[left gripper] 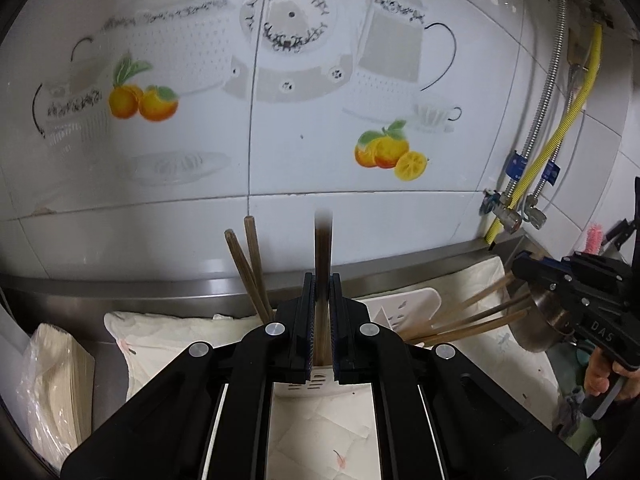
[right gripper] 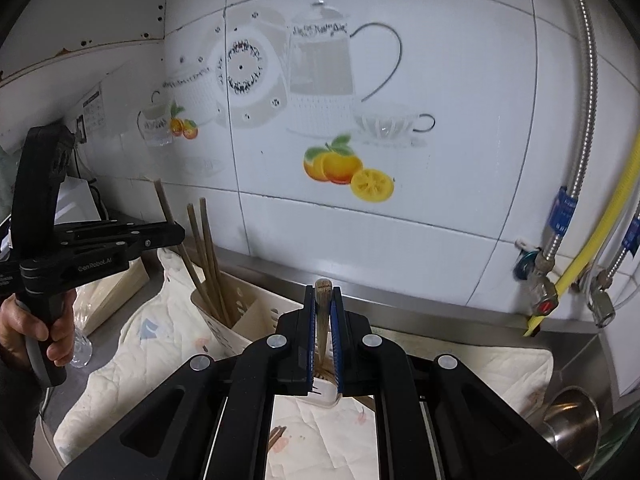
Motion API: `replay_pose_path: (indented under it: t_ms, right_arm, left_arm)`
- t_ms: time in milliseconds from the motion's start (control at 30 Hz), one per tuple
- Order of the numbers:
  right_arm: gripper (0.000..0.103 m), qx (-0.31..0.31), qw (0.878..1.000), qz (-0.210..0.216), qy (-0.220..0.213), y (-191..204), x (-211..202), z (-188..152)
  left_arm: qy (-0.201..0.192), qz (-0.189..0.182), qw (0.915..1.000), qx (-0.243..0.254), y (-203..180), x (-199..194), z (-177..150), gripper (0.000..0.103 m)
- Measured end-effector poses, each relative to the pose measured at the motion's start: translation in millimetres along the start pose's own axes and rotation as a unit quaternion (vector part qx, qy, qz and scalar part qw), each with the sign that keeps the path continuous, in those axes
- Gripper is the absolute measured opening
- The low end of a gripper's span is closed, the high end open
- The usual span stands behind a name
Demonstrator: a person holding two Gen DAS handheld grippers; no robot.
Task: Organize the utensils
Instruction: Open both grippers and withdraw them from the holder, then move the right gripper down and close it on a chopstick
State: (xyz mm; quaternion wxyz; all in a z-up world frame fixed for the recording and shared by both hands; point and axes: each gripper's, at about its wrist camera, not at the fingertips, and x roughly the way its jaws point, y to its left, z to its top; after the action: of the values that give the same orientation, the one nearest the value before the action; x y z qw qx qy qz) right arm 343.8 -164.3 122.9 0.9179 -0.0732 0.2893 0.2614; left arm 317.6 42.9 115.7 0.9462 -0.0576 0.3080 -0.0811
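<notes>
Left gripper clamps chopsticks upright — long axis vertical, directly above the white holder. Right gripper grips a bundle just beside the holder — left is nearer.

Tight around the holder, open above

Your way over the white utensil holder is barred by upright chopsticks leaning inside it; the tiled wall closes the far side, a steel pot blocks the right, a bagged stack the left; the padded cloth on the tabletop lies bare nearer you.
</notes>
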Motion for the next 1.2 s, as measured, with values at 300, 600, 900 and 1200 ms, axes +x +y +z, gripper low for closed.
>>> replay_pose_path:
  t_ms: [300, 600, 900, 1200]
  right_arm:
    - [0.018, 0.006, 1.0, -0.001, -0.013, -1, -10, -7]
    - [0.042, -0.002, 0.999, -0.013, -0.047, 15, -52, -35]
    - [0.059, -0.005, 0.999, -0.01, -0.044, 43, -74, -89]
    - [0.068, 0.012, 1.0, -0.003, -0.007, 65, -64, -152]
  left_arm:
    - [-0.008, -0.003, 0.9999, -0.006, 1, -12, -5, 0.03]
    - [-0.036, -0.001, 0.9993, -0.004, -8, -53, -34, 0.056]
    - [-0.046, 0.02, 0.9986, -0.018, -10, -81, -92, 0.076]
    - [-0.037, 0.072, 0.9959, -0.038, -3, -94, -155, 0.09]
